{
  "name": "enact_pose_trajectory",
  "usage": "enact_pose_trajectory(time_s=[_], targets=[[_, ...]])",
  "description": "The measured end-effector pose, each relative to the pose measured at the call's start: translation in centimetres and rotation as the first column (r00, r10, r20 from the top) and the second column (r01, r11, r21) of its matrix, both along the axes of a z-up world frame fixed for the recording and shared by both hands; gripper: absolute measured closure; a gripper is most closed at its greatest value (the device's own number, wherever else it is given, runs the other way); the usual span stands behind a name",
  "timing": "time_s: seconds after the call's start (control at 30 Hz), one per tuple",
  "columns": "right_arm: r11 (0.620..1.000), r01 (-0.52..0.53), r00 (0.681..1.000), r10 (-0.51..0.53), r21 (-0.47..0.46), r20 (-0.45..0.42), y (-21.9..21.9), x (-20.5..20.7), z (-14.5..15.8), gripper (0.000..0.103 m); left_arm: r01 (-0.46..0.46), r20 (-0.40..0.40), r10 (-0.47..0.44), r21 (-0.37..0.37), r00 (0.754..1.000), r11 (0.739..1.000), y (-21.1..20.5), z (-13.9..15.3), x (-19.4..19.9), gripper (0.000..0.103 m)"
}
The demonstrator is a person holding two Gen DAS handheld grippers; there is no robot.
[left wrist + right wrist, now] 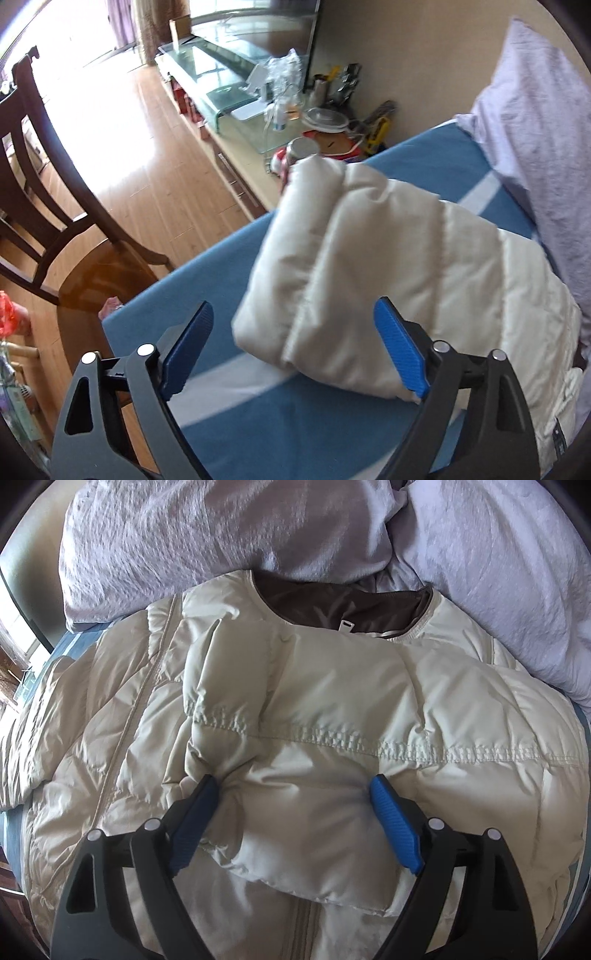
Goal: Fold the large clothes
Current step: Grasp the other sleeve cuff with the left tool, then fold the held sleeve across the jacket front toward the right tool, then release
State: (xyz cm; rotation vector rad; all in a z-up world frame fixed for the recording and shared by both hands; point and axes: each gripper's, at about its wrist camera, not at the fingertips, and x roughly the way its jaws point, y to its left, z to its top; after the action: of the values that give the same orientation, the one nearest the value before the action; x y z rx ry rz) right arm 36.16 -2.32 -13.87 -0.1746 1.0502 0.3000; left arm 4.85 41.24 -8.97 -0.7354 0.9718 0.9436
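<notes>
A cream quilted puffer jacket lies on a blue bed sheet, its brown-lined collar toward the pillows. One sleeve is folded across the chest. My right gripper is open, its blue pads on either side of that sleeve's end. In the left wrist view the other sleeve lies out toward the bed's edge. My left gripper is open just above the sleeve's cuff, holding nothing.
Lilac pillows lie past the collar and also show in the left wrist view. Left of the bed stand a dark wooden chair, a wooden floor and a low cabinet with a glass shelf and clutter.
</notes>
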Motion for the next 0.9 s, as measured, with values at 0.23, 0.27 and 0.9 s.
enact_pose_trajectory(time_s=[0.23,0.27,0.9], targets=[[1.0,-0.013,1.0,0.013,0.012,0.0,-0.5,-0.9,0.4,0.018,-0.017,0.037,0.018,-0.019,0.999,1.0,0.1,-1.1,0.0,0.034],[1.0,-0.014,1.0,0.014,0.015,0.003,-0.6,-1.0,0.5,0.018,-0.013,0.042,0.013,-0.012,0.999,1.0,0.0,-1.1,0.3,0.043],[0.994,-0.006,1.0,0.003,0.11,0.029,-5.4,-5.3,2.8,0.018,0.242,0.35,-0.293,0.182,0.89,0.953,-9.6,13.3,7.1,0.09]])
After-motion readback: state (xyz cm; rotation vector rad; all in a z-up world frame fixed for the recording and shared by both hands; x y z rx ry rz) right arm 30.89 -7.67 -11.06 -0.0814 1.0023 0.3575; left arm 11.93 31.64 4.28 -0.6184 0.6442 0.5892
